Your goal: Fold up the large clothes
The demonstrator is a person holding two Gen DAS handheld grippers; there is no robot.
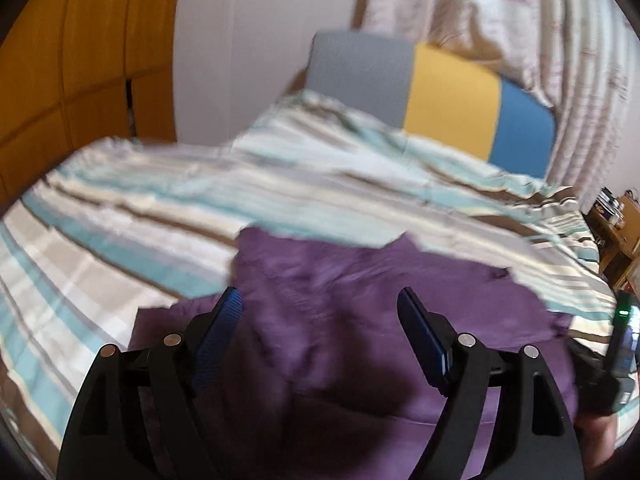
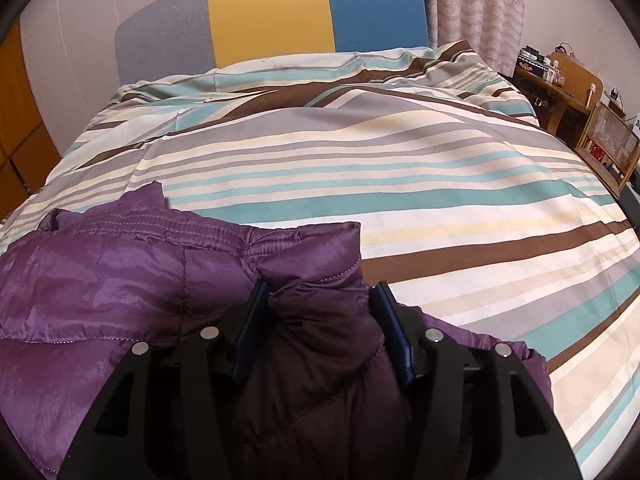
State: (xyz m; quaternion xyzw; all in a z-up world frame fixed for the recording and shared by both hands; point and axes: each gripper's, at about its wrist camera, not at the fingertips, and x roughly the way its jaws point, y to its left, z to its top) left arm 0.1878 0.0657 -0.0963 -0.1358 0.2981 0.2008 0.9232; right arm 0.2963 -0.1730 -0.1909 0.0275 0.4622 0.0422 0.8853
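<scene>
Purple quilted puffer jacket (image 2: 120,280) fabric is bunched between the blue pads of the right gripper (image 2: 320,300), whose jaws are drawn to a middling width and pressed against a puffy fold on either side, so the fold is held. That gripper is levelled low over the near edge of the bed, pointing toward the far headboard. The left gripper (image 1: 320,300) is held with its jaws spread wide; nothing is seen between its blue pads (image 1: 218,340), and the jacket (image 1: 360,300) lies beyond and beneath them. Whether its fingertips touch the cloth cannot be told, since the left wrist view is blurred. It is tilted down toward the jacket from the near side.

The jacket is shown as shiny, stitched in padded channels, with a gathered elastic band along its far edge in the right wrist view. It is spread in a rumpled heap at the near end of the bed, mostly to the left in that view.

Beneath it a striped duvet (image 2: 400,168) in teal, brown, grey and cream is laid over the bed. At the far end an upholstered headboard (image 2: 272,12) in grey, yellow and blue panels is seen, with pale patterned curtains (image 2: 472,4) behind. A wooden wardrobe (image 1: 80,60) stands far left, and a cluttered wooden desk (image 2: 560,80) far right.
</scene>
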